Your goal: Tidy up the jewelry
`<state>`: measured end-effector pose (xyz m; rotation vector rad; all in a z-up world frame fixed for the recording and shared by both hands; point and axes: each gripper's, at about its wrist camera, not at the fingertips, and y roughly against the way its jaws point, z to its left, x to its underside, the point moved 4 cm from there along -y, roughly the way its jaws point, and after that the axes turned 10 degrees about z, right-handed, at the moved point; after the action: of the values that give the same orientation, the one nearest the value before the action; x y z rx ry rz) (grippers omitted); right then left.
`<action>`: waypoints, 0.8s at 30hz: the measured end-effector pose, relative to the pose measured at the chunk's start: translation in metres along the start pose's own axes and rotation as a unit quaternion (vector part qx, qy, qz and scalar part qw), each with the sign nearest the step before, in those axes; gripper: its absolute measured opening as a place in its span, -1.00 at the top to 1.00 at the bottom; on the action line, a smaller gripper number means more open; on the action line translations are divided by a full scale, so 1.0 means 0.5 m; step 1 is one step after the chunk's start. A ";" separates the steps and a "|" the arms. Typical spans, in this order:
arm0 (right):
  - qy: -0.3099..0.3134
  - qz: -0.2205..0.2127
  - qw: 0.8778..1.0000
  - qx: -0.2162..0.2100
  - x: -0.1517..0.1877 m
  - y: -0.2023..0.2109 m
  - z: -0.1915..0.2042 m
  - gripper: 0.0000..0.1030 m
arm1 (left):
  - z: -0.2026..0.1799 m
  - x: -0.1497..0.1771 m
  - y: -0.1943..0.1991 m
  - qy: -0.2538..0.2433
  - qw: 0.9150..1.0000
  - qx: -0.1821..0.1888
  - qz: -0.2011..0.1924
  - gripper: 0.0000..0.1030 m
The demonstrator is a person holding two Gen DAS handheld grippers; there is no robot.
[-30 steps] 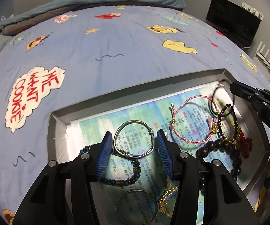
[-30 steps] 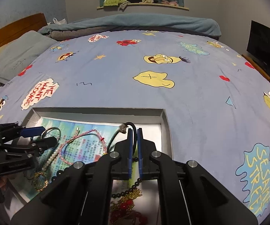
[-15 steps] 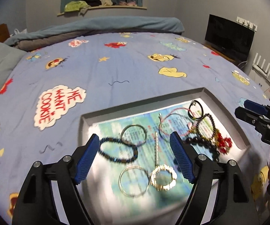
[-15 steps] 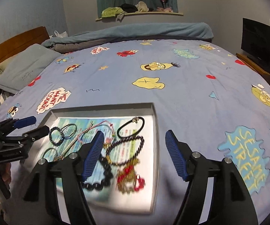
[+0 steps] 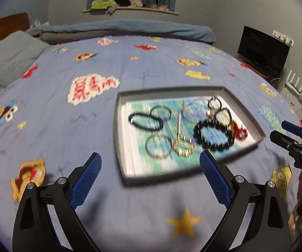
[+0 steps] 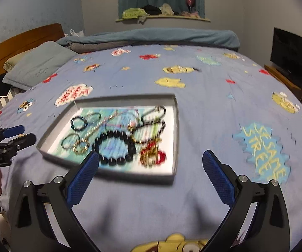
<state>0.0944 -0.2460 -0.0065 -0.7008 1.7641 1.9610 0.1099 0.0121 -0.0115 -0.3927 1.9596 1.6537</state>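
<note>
A shallow grey tray (image 5: 121, 130) (image 6: 176, 130) lies on the blue bedspread and holds several bracelets on a printed paper. A large black bead bracelet (image 5: 214, 135) (image 6: 115, 147), a dark blue bead bracelet (image 5: 145, 121) (image 6: 78, 122), thin silver bangles (image 5: 158, 147), a gold chain ring (image 5: 182, 146) and a red-and-gold piece (image 5: 240, 131) (image 6: 153, 154) lie in it. My left gripper (image 5: 150, 180) is open and empty, held back above the bedspread short of the tray. My right gripper (image 6: 151, 178) is open and empty near the tray's front edge.
The cartoon-print bedspread (image 6: 224, 109) spreads around the tray. Pillows (image 6: 37, 63) and a wooden headboard (image 6: 14, 44) are at the left. A dark TV (image 6: 293, 63) stands at the right. A rolled blanket (image 6: 151, 36) lies at the far edge.
Both grippers have opened wide and pulled back and up from the tray. The right gripper let go of the black cord bracelet, which now lies in the tray.
</note>
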 end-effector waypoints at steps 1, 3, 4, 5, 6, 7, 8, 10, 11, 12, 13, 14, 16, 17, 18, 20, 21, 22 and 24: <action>-0.007 0.007 1.000 -0.002 0.013 -0.001 -0.001 -0.89 | -0.001 0.010 0.002 0.005 1.000 -0.001 0.004 -0.83; -0.014 0.015 1.000 0.000 0.032 -0.002 -0.001 -0.89 | -0.009 0.030 0.004 0.011 1.000 -0.004 0.012 -0.83; -0.016 0.019 1.000 0.002 0.040 -0.002 0.000 -0.89 | -0.012 0.037 0.005 0.011 1.000 -0.007 0.014 -0.83; -0.016 0.022 1.000 0.004 0.047 -0.001 0.003 -0.89 | -0.018 0.044 0.007 0.010 1.000 -0.014 0.016 -0.83; -0.014 0.024 1.000 0.006 0.053 0.001 0.007 -0.89 | -0.023 0.049 0.009 0.009 1.000 -0.022 0.018 -0.83; -0.011 0.026 1.000 0.008 0.057 0.003 0.010 -0.89 | -0.029 0.053 0.010 0.007 0.999 -0.030 0.019 -0.83; -0.008 0.025 1.000 0.010 0.060 0.005 0.013 -0.89 | -0.036 0.058 0.011 0.004 0.999 -0.037 0.021 -0.83; -0.001 0.021 1.000 0.012 0.065 0.014 0.022 -0.89 | -0.043 0.063 0.011 0.000 0.999 -0.035 0.025 -0.83; 0.001 0.020 1.000 0.011 0.066 0.019 0.026 -0.89 | -0.046 0.065 0.010 -0.001 0.999 -0.032 0.028 -0.83; 0.003 0.018 1.000 0.009 0.067 0.023 0.029 -0.89 | -0.049 0.067 0.010 0.000 0.999 -0.031 0.030 -0.83; 0.005 0.016 1.000 0.008 0.067 0.029 0.032 -0.89 | -0.050 0.069 0.010 0.001 0.999 -0.032 0.030 -0.83; 0.008 0.013 1.000 0.007 0.066 0.035 0.036 -0.89 | -0.051 0.069 0.011 0.000 0.999 -0.033 0.029 -0.83; 0.012 0.008 1.000 0.008 0.065 0.042 0.040 -0.89 | -0.053 0.070 0.011 -0.001 0.999 -0.039 0.027 -0.83; 0.012 0.006 1.000 0.008 0.064 0.046 0.041 -0.89 | -0.054 0.071 0.010 -0.001 0.999 -0.042 0.027 -0.83; 0.012 0.006 1.000 0.007 0.064 0.047 0.041 -0.89 | -0.054 0.072 0.011 -0.001 0.999 -0.046 0.025 -0.83; 0.012 0.007 1.000 0.006 0.063 0.048 0.041 -0.89 | -0.055 0.071 0.014 -0.002 0.999 -0.050 0.021 -0.83; 0.013 0.007 1.000 0.006 0.064 0.047 0.041 -0.89 | -0.055 0.070 0.015 -0.003 0.998 -0.052 0.019 -0.83; 0.013 0.008 1.000 0.007 0.064 0.046 0.041 -0.89 | -0.055 0.069 0.017 -0.004 0.998 -0.055 0.016 -0.83; 0.013 0.009 1.000 0.006 0.064 0.046 0.041 -0.89 | -0.055 0.067 0.022 -0.007 0.998 -0.060 0.011 -0.83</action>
<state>0.0532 -0.2293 -0.0067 -0.7113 1.8022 1.9585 0.0710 -0.0085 -0.0190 -0.4056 1.8668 1.7886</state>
